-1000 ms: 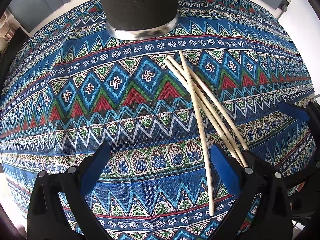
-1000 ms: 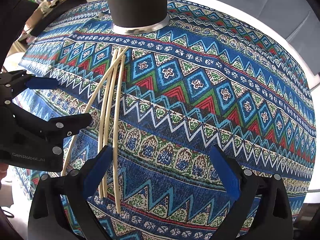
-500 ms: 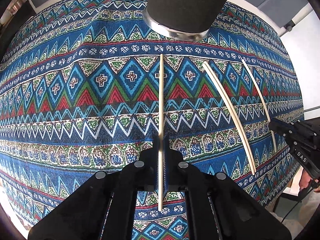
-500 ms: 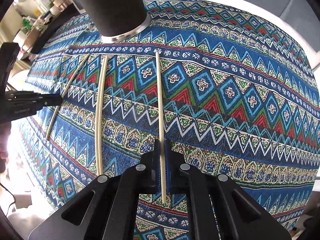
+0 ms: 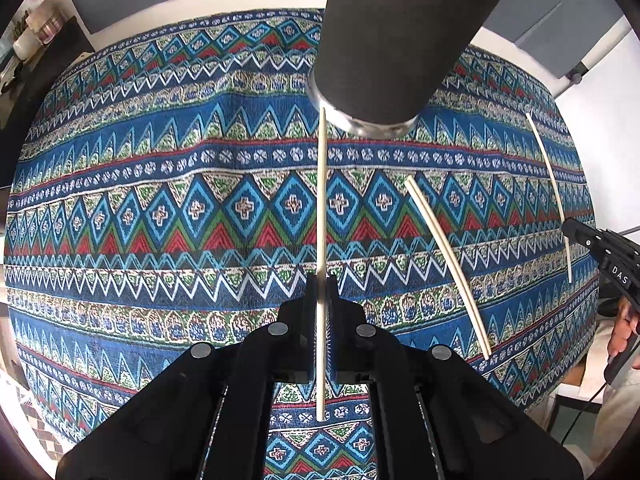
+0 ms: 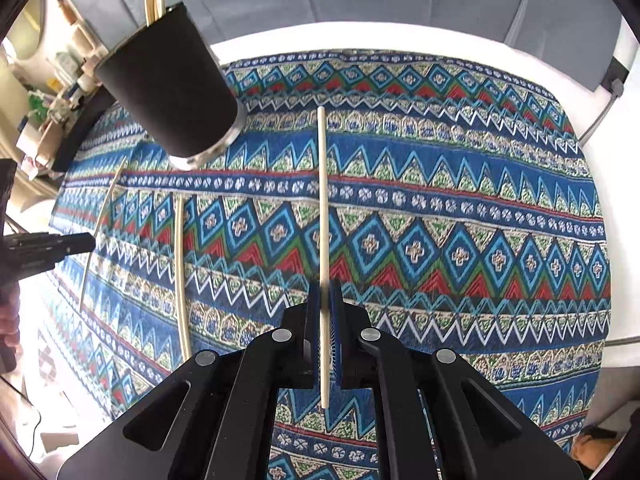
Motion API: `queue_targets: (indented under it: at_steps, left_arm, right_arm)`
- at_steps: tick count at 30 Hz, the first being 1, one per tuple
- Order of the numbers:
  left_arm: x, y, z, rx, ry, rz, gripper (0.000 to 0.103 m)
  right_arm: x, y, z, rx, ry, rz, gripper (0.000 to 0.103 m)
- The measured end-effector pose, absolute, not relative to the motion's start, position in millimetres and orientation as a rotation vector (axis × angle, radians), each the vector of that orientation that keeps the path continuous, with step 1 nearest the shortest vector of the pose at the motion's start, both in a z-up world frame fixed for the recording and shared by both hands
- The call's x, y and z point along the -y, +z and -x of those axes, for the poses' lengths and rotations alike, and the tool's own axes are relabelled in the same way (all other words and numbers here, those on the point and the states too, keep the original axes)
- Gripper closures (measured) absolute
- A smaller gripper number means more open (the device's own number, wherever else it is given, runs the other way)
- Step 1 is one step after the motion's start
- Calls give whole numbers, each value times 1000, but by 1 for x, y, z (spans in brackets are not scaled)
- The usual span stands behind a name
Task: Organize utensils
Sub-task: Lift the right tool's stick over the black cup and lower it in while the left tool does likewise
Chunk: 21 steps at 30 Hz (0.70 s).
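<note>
My left gripper (image 5: pixel 321 292) is shut on a pale wooden chopstick (image 5: pixel 321 220), held above the patterned cloth and pointing toward the black cup (image 5: pixel 392 40). My right gripper (image 6: pixel 325 300) is shut on another chopstick (image 6: pixel 323 200), also lifted off the cloth. Two more chopsticks (image 5: pixel 448 268) lie side by side on the cloth between the grippers, showing in the right wrist view as a pale strip (image 6: pixel 180 272). The black cup (image 6: pixel 168 92) stands at the far left there, with several chopsticks (image 6: pixel 154 2) sticking out of its top.
A blue, red and green patterned cloth (image 5: pixel 160 216) covers a white table (image 6: pixel 400 36). Grey seat backs stand beyond the far edge. Each view catches the other gripper at its side edge (image 5: pixel 608 256) (image 6: pixel 48 246). Cluttered shelves (image 6: pixel 44 92) are at the far left.
Both grippers went from open over the chopstick bundle to shut on one chopstick each. They have since risen and moved apart, so more of the cup shows.
</note>
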<state>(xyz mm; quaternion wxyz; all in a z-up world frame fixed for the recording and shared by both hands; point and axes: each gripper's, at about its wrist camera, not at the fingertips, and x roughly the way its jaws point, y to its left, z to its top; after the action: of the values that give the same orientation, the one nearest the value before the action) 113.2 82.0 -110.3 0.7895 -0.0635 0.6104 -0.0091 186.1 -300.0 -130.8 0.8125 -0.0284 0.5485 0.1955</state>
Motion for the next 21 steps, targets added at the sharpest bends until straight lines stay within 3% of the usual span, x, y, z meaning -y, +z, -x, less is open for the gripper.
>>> queue_targets:
  at_steps: [21]
  left_arm:
    - [-76,22,-177,-1068,17,27,98]
  right_arm:
    - [281,-26,-236,-940,435,-43,99]
